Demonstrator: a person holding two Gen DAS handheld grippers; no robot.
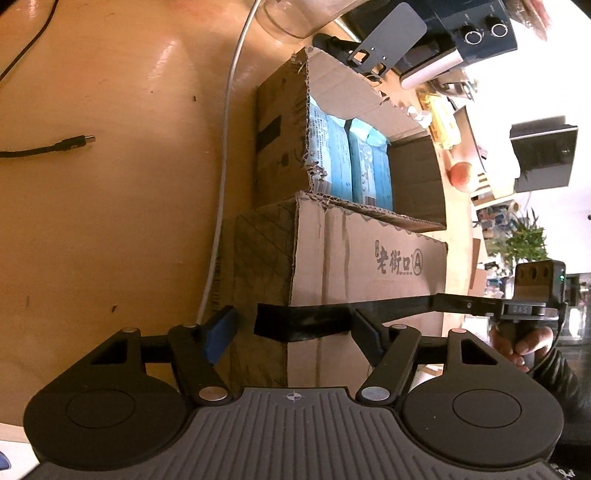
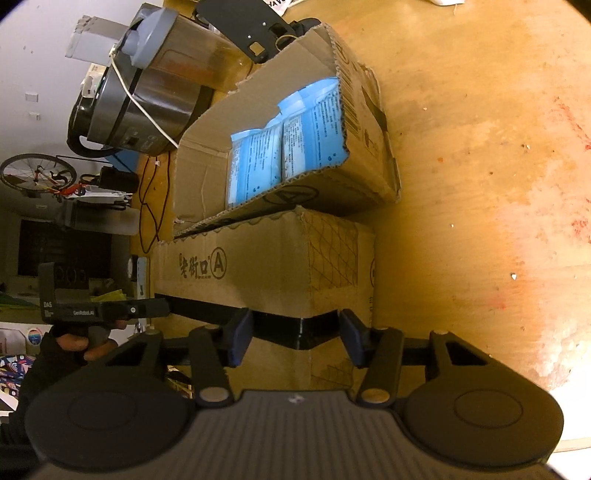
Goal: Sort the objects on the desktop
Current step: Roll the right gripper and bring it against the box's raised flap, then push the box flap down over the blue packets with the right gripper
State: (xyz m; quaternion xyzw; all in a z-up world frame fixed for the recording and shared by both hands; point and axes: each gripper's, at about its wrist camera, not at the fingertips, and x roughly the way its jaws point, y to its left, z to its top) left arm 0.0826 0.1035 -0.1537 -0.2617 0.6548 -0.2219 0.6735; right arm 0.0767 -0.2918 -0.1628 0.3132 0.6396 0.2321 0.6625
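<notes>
A closed cardboard box (image 1: pixel 369 258) (image 2: pixel 266 266) printed with a circled A lies on the wooden table (image 2: pixel 480 147). A band of black tape (image 1: pixel 303 321) runs round its near end. My left gripper (image 1: pixel 295 332) is shut on one taped corner, blue pads on either side of it. My right gripper (image 2: pixel 295 338) is shut on the opposite taped corner (image 2: pixel 299 332). Each view shows the other gripper's long black finger along the box. Behind it an open box (image 1: pixel 280 129) (image 2: pixel 369 122) holds blue packets (image 1: pixel 351 162) (image 2: pixel 288 147).
A white cable (image 1: pixel 225 147) runs down the table beside the boxes, and a black plug lead (image 1: pixel 74 142) lies to the left. A glass jar (image 1: pixel 288 18), a dialled appliance (image 1: pixel 476 33), an apple (image 1: pixel 461 175) and a steel cooker (image 2: pixel 147 92) stand beyond.
</notes>
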